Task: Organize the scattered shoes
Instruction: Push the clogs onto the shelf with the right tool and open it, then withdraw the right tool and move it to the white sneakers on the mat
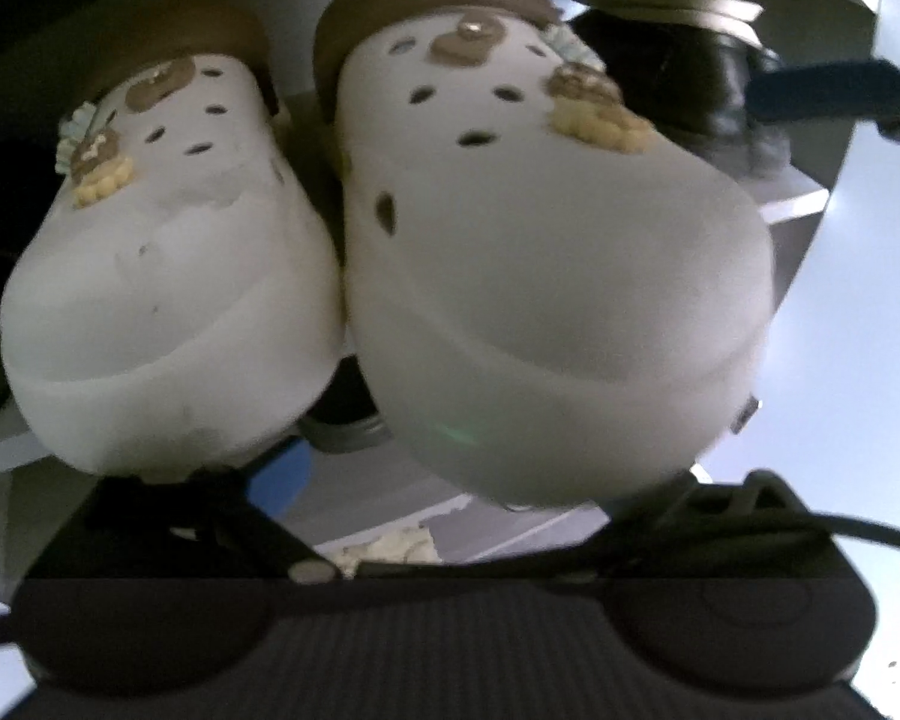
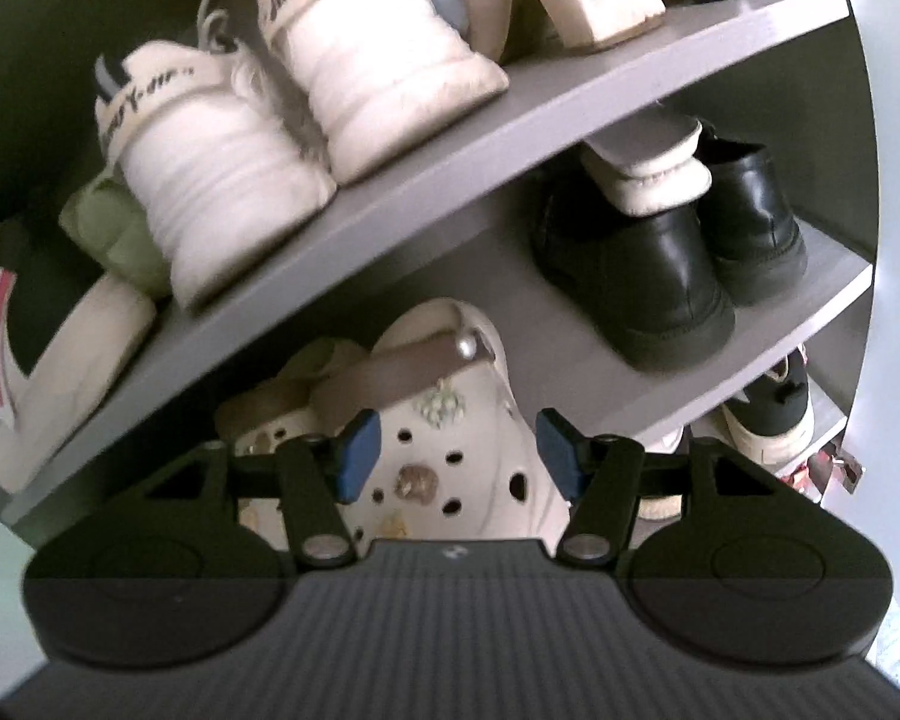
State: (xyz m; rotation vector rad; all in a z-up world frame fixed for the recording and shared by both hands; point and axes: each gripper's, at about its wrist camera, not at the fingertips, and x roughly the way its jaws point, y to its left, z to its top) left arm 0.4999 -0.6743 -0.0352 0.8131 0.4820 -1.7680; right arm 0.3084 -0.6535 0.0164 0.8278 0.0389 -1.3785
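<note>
1. Right tool (image 2: 457, 453): blue pads stand apart either side of a white clog (image 2: 450, 456); whether they press it cannot be told.
2. Left tool (image 1: 390, 516): its fingers are mostly hidden under the clog pair (image 1: 360, 276), so its state cannot be told.
3. Both clogs lie side by side, toes outward, on the shelf (image 2: 390, 252), likely being squared as a pair.
4. White sneakers (image 2: 282, 114) above and black shoes (image 2: 666, 264) alongside already stand paired.

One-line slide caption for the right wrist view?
Right tongs open around a white clog on the grey shelf, below white sneakers.
</note>
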